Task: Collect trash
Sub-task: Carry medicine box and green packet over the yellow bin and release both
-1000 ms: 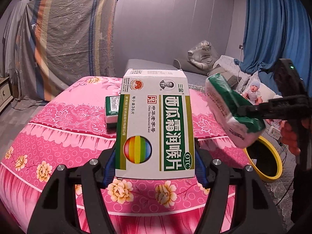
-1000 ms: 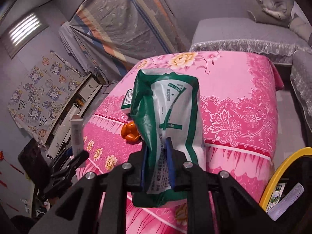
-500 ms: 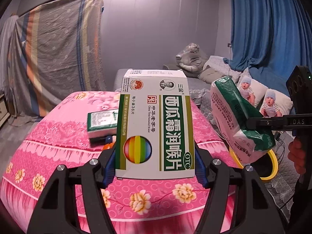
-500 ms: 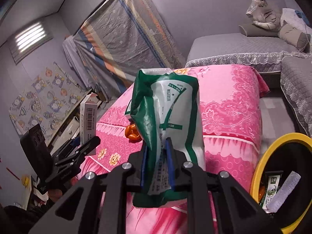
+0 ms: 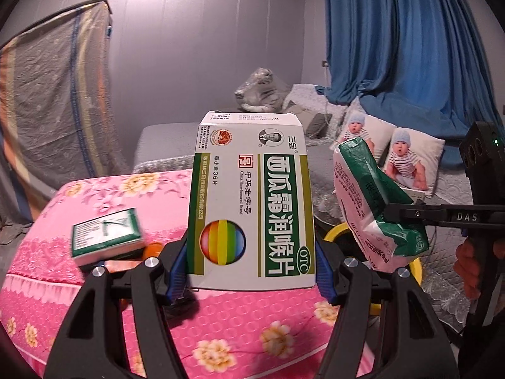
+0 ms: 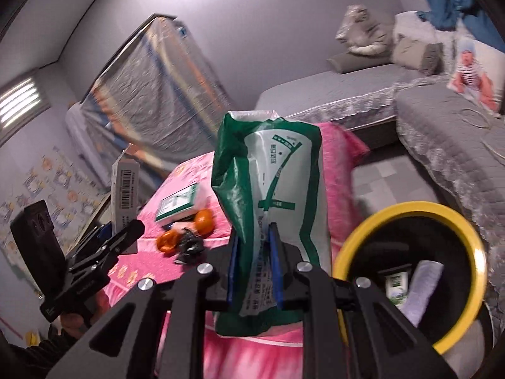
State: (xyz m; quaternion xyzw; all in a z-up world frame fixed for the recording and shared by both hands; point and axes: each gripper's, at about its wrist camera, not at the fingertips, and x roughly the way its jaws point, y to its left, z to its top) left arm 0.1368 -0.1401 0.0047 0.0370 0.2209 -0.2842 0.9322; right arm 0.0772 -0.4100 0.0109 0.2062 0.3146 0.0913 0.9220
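My left gripper is shut on a white and green medicine box, held upright above the pink table. The same box shows edge-on at the left of the right wrist view, in the left gripper. A crumpled green and white plastic packet is pinched in my right gripper, which is shut on it. From the left wrist view that packet hangs over the yellow-rimmed black bin, held by the right gripper. The bin holds some wrappers.
On the pink table lie a green and white tissue pack, orange peel and a dark scrap. A grey sofa with cushions stands behind the bin. A blue curtain hangs at the right. A hand holds the right gripper.
Both grippers have swung to the right with their loads. The bin has come further into the right wrist view, and the table has slid left.
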